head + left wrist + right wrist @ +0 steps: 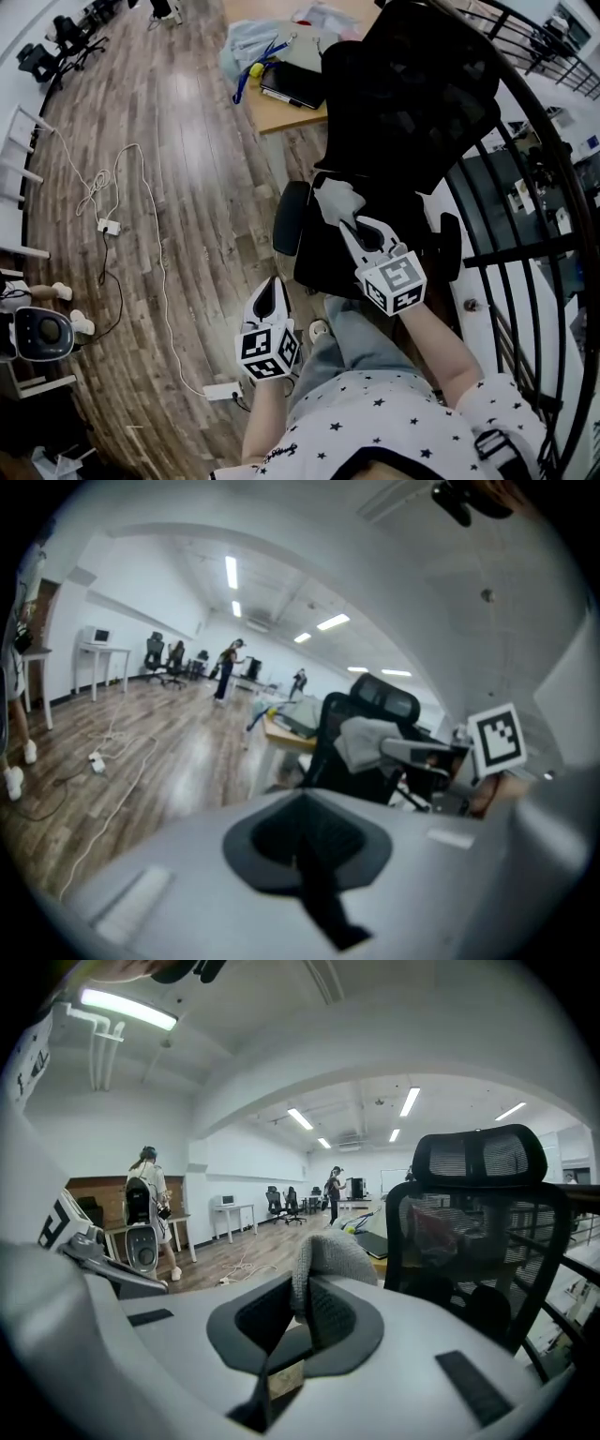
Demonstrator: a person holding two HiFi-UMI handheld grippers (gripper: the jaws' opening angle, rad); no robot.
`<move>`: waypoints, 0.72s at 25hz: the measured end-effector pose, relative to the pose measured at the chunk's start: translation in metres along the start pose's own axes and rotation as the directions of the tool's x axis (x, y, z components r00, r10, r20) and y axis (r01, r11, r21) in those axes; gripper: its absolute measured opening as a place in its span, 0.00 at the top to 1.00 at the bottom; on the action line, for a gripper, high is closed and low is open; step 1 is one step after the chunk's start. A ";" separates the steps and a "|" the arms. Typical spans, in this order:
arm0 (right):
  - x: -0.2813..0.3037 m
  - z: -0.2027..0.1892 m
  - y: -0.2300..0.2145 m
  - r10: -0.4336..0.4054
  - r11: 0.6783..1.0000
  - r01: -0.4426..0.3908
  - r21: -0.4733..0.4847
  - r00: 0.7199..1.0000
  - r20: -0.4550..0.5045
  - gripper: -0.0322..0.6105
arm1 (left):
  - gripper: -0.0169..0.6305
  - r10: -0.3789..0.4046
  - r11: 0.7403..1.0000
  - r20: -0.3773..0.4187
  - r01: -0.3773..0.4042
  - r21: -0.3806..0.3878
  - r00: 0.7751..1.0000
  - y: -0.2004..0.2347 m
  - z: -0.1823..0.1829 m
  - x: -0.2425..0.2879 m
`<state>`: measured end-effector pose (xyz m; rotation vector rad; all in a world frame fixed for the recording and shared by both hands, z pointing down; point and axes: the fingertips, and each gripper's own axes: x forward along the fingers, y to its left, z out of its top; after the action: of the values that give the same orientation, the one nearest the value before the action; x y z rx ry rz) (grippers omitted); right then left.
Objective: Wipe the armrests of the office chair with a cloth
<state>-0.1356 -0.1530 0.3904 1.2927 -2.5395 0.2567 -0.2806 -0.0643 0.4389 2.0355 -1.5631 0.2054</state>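
The black office chair [403,103] stands in front of me with its mesh back at the upper right. Its left armrest [287,217] and right armrest [450,246] flank the seat. My right gripper [349,223] is shut on a grey cloth [336,200], held over the seat between the armrests and touching neither. The right gripper view shows the cloth [328,1258] bunched between the jaws, beside the chair back [478,1213]. My left gripper [273,289] hangs below the left armrest, shut and empty. Its own view looks towards the chair [361,742] and cloth [367,741].
A wooden desk [281,112] behind the chair holds a dark notebook [292,84], a blue lanyard and a pale bundle. White cables [141,216] and a power strip [223,391] lie on the wood floor to the left. A black railing [553,187] runs along the right.
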 end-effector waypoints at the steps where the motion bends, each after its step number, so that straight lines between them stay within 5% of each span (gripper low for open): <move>1: 0.009 -0.003 -0.006 0.000 1.000 0.000 -0.015 1.000 -0.010 0.90 | 0.97 0.010 1.000 -0.003 -0.010 -0.014 1.000 0.003 -0.001 0.004; 18: 0.153 -0.095 -0.078 0.002 0.983 -0.042 -0.180 0.976 -0.220 0.90 | 0.97 0.066 0.996 -0.120 -0.073 -0.054 0.991 0.028 -0.032 0.086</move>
<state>-0.1420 -0.2885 0.5324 1.1024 -2.3315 0.1549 -0.2734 -0.1244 0.5132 1.8904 -1.5496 0.2981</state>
